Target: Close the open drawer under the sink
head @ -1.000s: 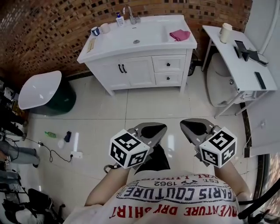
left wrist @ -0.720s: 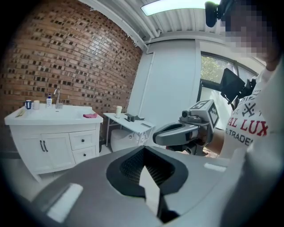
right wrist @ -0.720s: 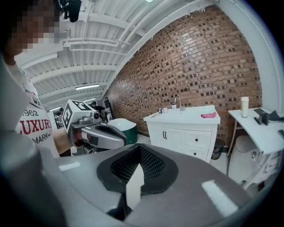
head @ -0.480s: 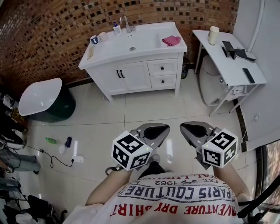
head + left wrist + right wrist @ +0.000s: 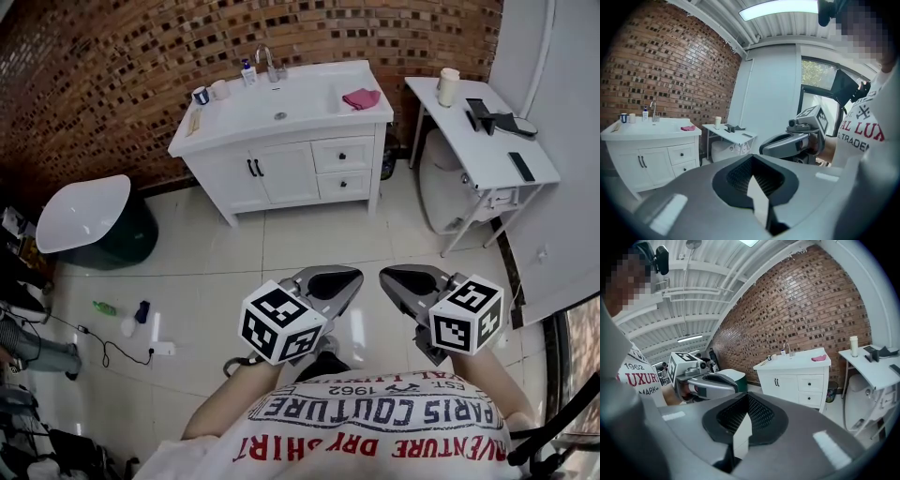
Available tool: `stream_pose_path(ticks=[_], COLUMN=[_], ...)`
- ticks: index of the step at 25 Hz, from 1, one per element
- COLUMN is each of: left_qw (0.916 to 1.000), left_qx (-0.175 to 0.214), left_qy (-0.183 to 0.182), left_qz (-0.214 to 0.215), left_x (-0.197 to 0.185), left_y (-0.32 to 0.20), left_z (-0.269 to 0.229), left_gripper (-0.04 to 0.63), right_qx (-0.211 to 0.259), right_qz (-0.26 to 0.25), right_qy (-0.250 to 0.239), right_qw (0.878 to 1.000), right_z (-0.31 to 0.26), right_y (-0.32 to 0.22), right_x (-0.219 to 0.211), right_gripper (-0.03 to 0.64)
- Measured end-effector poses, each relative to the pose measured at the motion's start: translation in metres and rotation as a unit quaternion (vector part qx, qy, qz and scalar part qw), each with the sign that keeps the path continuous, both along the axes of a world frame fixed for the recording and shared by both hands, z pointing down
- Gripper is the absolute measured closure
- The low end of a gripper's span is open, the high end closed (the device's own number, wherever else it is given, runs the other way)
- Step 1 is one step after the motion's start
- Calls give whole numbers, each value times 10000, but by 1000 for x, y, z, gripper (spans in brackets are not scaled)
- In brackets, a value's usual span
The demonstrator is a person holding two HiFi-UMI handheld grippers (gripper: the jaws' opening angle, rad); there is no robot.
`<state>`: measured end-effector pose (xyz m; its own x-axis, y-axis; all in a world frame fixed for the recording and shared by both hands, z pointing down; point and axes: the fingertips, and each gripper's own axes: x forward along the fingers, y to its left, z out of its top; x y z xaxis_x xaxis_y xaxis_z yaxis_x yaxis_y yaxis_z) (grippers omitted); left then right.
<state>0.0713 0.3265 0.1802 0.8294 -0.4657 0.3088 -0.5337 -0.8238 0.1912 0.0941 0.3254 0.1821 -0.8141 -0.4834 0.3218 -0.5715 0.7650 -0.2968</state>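
The white vanity (image 5: 281,169) with its sink top (image 5: 234,112) stands against the brick wall, far ahead of me. Two drawers sit one above the other at its right: upper (image 5: 342,155) and lower (image 5: 339,185). From here I cannot tell whether either stands out from the front. My left gripper (image 5: 352,274) and right gripper (image 5: 385,276) hover side by side over the tiled floor, near my chest and well short of the vanity. Both are shut with nothing between the jaws. The vanity (image 5: 651,159) shows at the left of the left gripper view, and the vanity (image 5: 797,380) is right of centre in the right gripper view.
A white side table (image 5: 469,131) with a cup (image 5: 449,86) and dark items stands right of the vanity. A pink cloth (image 5: 361,97) lies on the sink top. A white basin on a dark green base (image 5: 89,220) stands at left. Small bottles (image 5: 105,307) and a cable lie on the floor.
The vanity now sits lower and smaller in the head view, so the viewpoint has shifted. Both grippers keep the same pose near my chest and stay shut.
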Motion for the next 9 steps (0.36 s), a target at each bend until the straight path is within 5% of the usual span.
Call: stream_pose_path(ticks=[9], left_qw=[10000], left_qx=[-7], left_qy=[29], left_qz=[-12], left_x=[-20], left_y=[14], left_z=[1], left_gripper=[601], right_qx=[-44], right_qz=[-21], right_qy=[38], right_qw=[10000], right_z=[4], right_y=[15], right_x=[-21], right_gripper=[611])
